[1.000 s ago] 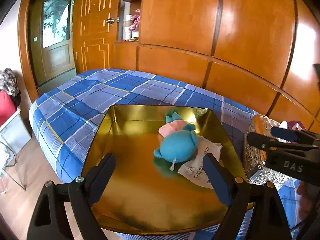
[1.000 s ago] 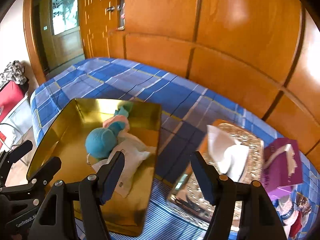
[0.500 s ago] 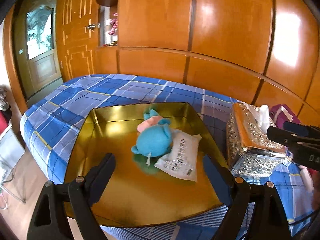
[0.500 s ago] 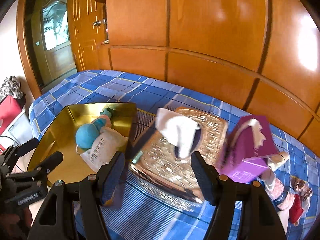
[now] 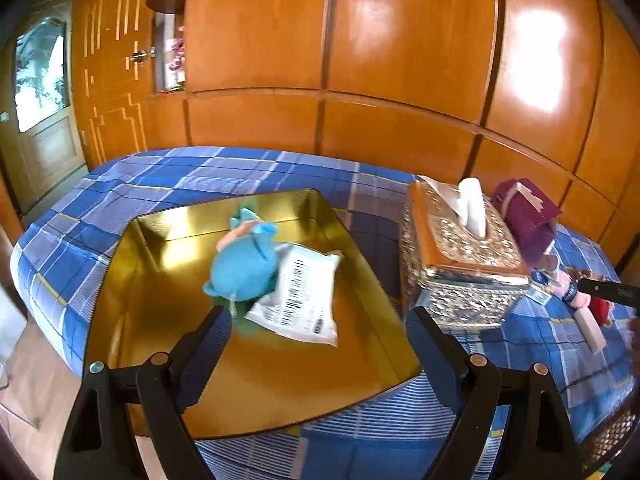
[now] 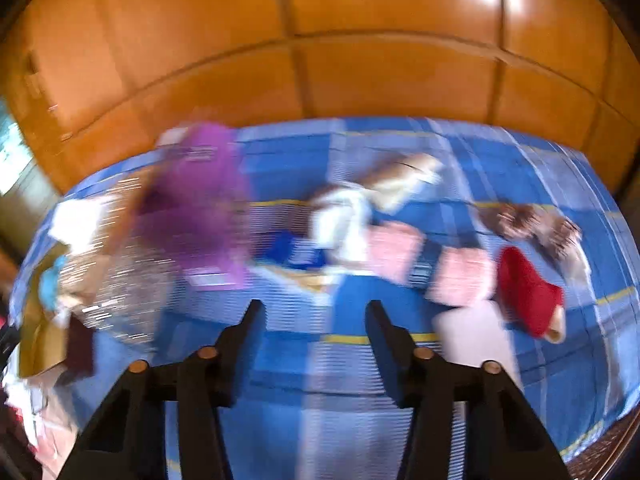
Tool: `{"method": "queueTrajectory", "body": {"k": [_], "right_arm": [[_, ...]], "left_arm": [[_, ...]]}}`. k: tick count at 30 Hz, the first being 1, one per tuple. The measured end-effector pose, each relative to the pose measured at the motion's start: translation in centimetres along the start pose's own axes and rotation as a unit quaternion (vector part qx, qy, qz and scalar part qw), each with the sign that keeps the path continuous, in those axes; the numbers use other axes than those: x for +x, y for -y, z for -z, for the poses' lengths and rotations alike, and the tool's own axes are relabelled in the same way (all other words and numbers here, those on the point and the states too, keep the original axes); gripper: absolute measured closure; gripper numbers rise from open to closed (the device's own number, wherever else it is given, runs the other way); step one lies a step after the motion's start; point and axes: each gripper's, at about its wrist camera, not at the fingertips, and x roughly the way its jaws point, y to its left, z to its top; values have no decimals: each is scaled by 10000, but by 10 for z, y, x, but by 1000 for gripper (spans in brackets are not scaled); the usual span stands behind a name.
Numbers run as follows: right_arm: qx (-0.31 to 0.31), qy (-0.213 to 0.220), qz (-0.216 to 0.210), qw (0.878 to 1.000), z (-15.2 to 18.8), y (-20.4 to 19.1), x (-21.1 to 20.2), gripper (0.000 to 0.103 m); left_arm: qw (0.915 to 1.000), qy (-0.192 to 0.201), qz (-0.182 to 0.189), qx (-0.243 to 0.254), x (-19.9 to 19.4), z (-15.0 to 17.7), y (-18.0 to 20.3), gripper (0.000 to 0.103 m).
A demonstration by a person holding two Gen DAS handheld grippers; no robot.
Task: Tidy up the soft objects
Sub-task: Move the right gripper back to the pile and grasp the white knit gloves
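A gold tray [image 5: 160, 360] lies on the blue checked bed and holds a blue plush toy [image 5: 242, 266] and a white wipes packet [image 5: 302, 294]. My left gripper [image 5: 320, 316] is open and empty above the tray's near edge. My right gripper [image 6: 316, 308] is open and empty over the bedspread; its view is blurred. Beyond it lie soft things: pink pieces [image 6: 394, 254], a red sock-like piece [image 6: 528, 290], a white and brown toy [image 6: 348, 216] and a brown furry piece [image 6: 532, 220].
A silver tissue box [image 5: 460, 264] stands right of the tray, with a purple tissue pack [image 5: 528, 216] behind it. The purple pack [image 6: 200, 200] shows blurred in the right wrist view. A wooden wardrobe wall [image 5: 360, 60] backs the bed. The bed's left edge drops to the floor.
Both views have swung to the right. The right gripper has moved fast from the tissue box to the soft things at the right end of the bed. Both grippers stay open.
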Motion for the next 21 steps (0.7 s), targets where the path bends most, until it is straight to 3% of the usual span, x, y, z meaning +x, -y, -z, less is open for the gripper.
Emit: {"method": "queueTrajectory", "body": {"k": [5, 11, 18, 21], "right_arm": [[492, -144, -104, 9986, -21, 34, 21, 62], [730, -302, -296, 9964, -61, 32, 56, 61], [372, -772, 37, 9963, -91, 11, 110, 61], [244, -875, -29, 9959, -94, 4, 121, 60]], "left_arm": [[9998, -60, 122, 168, 1, -2, 17, 14], [9991, -139, 228, 341, 2, -2, 31, 14], [9979, -198, 360, 506, 1, -1, 44, 14], [9975, -229, 394, 531, 2, 0, 45, 14]]}}
